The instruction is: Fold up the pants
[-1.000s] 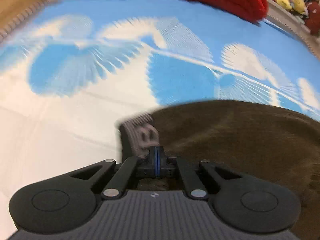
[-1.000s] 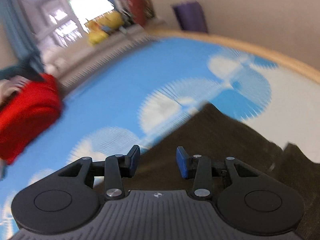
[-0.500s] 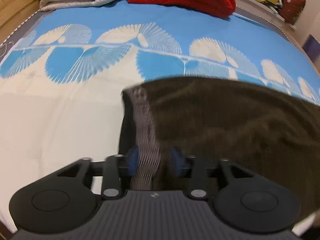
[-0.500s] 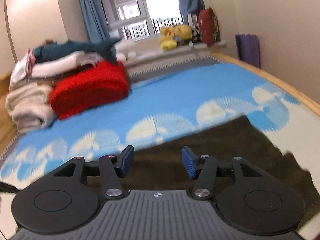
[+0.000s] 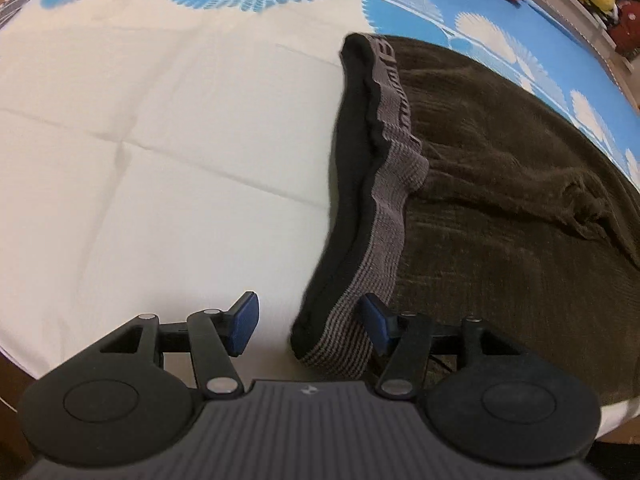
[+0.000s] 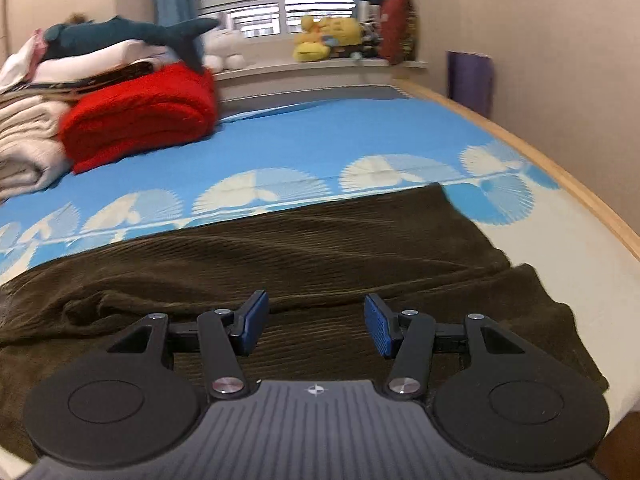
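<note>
- Two grippers hang over the bed [image 5: 160, 160], where the brown pants [image 5: 500, 200] lie spread flat.
- Left gripper [image 5: 308, 326]: fingers are opening, pads clear of the cloth. The near end of the grey waistband [image 5: 394, 168] lies between them, not gripped.
- Right gripper [image 6: 316, 326]: fingers stand apart and hold nothing; pants [image 6: 300, 248] lie below and beyond them.
- Red blanket [image 6: 140, 112]: folded at the bed's far end.

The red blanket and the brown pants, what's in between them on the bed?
Only bare blue-and-white sheet lies between the red blanket and the pants, seen in the right wrist view.
</note>
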`<state>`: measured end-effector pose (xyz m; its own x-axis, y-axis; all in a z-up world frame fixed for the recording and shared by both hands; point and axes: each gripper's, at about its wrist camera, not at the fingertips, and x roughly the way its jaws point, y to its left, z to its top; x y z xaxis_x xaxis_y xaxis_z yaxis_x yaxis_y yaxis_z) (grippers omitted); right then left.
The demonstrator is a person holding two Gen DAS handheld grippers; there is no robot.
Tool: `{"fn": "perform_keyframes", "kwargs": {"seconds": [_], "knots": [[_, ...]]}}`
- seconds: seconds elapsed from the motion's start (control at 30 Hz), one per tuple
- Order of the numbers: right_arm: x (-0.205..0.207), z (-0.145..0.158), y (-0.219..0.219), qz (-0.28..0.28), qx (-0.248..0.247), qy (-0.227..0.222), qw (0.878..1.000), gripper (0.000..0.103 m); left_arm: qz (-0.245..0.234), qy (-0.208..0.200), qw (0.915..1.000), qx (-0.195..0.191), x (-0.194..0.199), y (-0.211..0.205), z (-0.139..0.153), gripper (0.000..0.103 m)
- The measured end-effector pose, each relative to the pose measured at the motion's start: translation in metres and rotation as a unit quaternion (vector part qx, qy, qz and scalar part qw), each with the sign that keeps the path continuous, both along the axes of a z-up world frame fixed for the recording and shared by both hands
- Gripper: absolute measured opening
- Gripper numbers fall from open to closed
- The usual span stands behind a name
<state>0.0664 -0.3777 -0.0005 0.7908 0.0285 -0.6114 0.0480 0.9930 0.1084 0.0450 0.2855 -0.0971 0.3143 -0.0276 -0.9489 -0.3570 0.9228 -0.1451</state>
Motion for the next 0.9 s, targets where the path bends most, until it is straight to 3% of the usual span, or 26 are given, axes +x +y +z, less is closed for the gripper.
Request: {"fn": "perform_keyframes", "kwargs": {"seconds": [0.07,0.13,0.27,0.33,0.53,0.67,0.8,0.9], "knots": [[0.002,-0.004,-0.005,-0.01,0.01,0.01,1.0,0.055,-0.011,0.004,0.9999,0.003,0.001,-0.004,-0.002,0.061],[0.001,-0.006,-0.006,-0.011,0.012,0.014,1.0,0.055,-0.025,0.007,0.9996,0.007,0.002,-0.011,-0.003,0.048],[-0.004,-0.005,-0.008,-0.005,0.011,0.01,1.0,0.055,-0.058,0.005,0.9976,0.037,0.003,-0.026,-0.003,0.034],[-0.004,-0.004,-0.007,-0.005,0.009,0.009,1.0,0.055,-0.068,0.001,0.9964,0.051,0.003,-0.029,-0.001,0.013],[-0.008,-0.003,-0.007,-0.011,0.01,0.006,1.0,0.055,-0.068,-0.011,0.9963,0.051,-0.001,-0.026,0.005,0.015],[-0.006,-0.004,-0.001,-0.001,0.001,0.012,1.0,0.055,-0.069,-0.043,0.993,0.086,-0.004,-0.029,0.019,0.019],[-0.006,-0.004,0.009,0.015,-0.018,0.011,1.0,0.055,-0.124,-0.096,0.9845,0.078,-0.004,-0.047,0.034,0.019],[-0.006,-0.005,0.014,0.022,-0.032,0.013,0.999,0.055,-0.19,-0.08,0.9745,0.089,-0.003,-0.07,0.025,0.021]]}}
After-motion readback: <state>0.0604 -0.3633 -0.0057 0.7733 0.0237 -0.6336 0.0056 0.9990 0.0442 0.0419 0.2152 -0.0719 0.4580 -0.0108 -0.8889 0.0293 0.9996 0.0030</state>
